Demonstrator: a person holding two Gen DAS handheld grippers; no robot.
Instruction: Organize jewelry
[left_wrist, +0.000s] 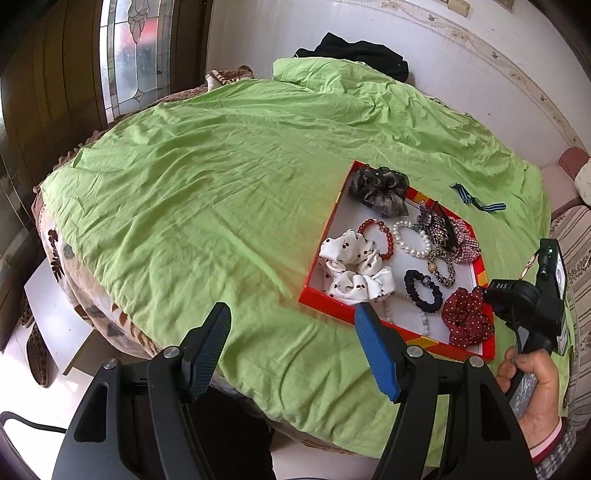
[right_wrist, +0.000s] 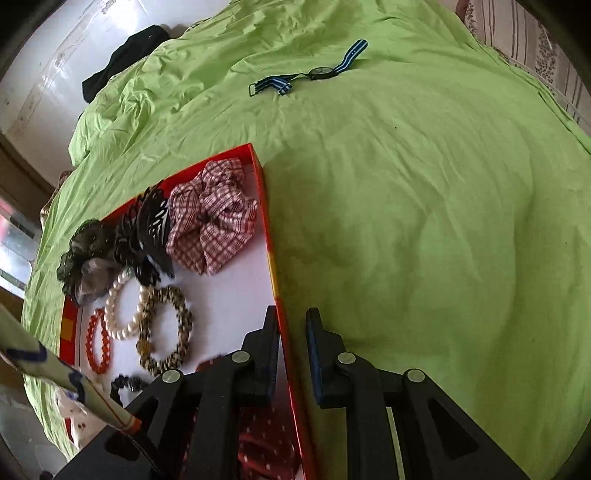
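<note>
Jewelry fills my red tray (left_wrist: 332, 236) on the green bed (left_wrist: 221, 177): scrunchies, bead bracelets (left_wrist: 412, 240). Beyond the tray lies a striped watch (right_wrist: 321, 72), apart. My left tongs (left_wrist: 293, 332) hang spread and empty by the tray's near corner. My right tongs (right_wrist: 291, 354) are nearly pressed together, empty, straddling the tray's wall.

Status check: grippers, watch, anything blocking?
Left hand-held gripper open, empty. Right hand-held gripper shut, empty, straddling red box wall. Blue-striped-strap watch outside box. Path clear.
</note>
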